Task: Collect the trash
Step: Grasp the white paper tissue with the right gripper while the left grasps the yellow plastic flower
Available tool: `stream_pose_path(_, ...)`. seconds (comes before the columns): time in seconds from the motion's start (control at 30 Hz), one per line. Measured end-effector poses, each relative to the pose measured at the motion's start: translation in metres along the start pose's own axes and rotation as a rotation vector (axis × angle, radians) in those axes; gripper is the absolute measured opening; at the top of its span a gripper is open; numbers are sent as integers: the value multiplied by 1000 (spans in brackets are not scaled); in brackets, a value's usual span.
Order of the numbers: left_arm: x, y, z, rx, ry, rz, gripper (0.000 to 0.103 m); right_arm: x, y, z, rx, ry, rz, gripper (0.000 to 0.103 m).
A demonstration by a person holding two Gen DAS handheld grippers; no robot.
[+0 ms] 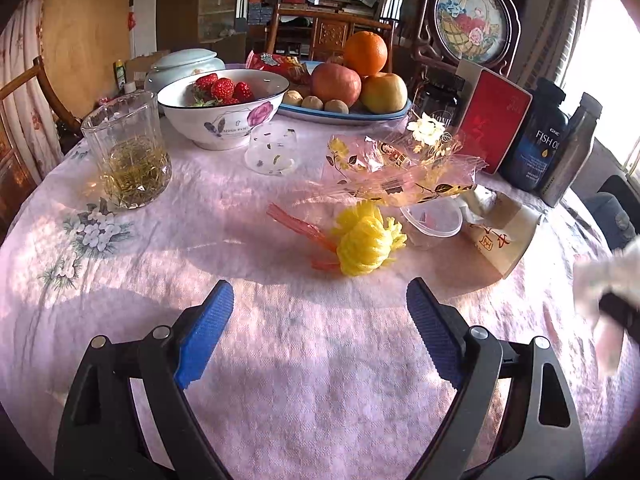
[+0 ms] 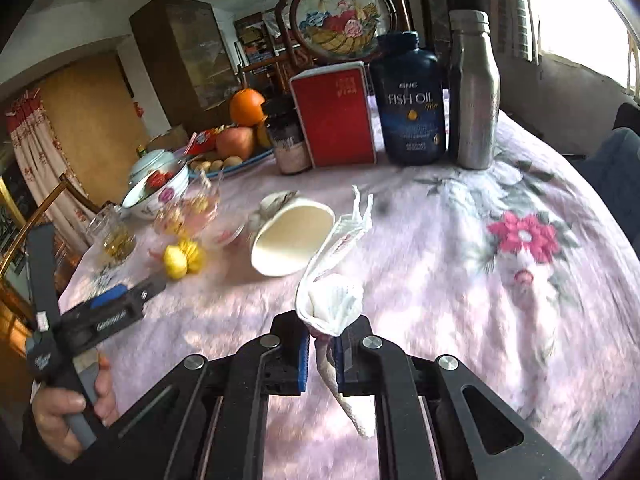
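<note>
My left gripper (image 1: 320,300) is open and empty above the pink tablecloth, just short of a crumpled yellow net (image 1: 366,242) with an orange strip (image 1: 296,226). Behind it lie a crinkled clear floral wrapper (image 1: 400,168), a small clear plastic cup (image 1: 432,222) and a tipped paper cup (image 1: 500,236). My right gripper (image 2: 322,344) is shut on a crumpled white tissue (image 2: 332,300) and holds it above the cloth. The paper cup (image 2: 288,236) and yellow net (image 2: 182,260) show in the right wrist view too. The left gripper (image 2: 116,300) appears there at the left.
A glass of tea (image 1: 130,156), a bowl of strawberries (image 1: 224,108), an upturned clear cup (image 1: 272,150) and a fruit plate (image 1: 344,114) stand at the back. A red box (image 2: 334,118), fish oil bottle (image 2: 412,100) and steel bottle (image 2: 474,92) stand at the far right.
</note>
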State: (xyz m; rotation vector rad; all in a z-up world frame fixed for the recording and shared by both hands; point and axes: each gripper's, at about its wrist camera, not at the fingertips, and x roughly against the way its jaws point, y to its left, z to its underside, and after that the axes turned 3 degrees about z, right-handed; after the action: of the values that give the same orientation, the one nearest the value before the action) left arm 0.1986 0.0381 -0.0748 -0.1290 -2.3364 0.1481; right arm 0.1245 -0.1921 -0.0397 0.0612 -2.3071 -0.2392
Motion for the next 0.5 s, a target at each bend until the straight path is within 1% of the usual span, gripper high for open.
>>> stream_pose_path(0.13,-6,-6,1,-2,46,-5,85,4,0,15,17,25,-18,11)
stream_pose_path(0.2,-7,-8,0,5,58,-4,85,3,1,13,22,21,-18,11)
stream_pose_path(0.3,-14,-14,-9,-20,76,-11,84,5,0,16,27,24,-29,11)
stream_pose_path(0.33,-18,-16,-12,-30,80,-14,82,6,-1,16,29,23,-29,11)
stream_pose_path(0.37,-23,-18,-16,-36,91,-13,75,7,-2,17,31,23,-31,11)
stream_pose_path(0.43,-33,-20,-22,-41,111,2,68,8,-6,19,29,23,-35,11)
stream_pose_path(0.5,-40,-24,-28,-57,110,-4,66,10,-8,21,25,27,-38,11)
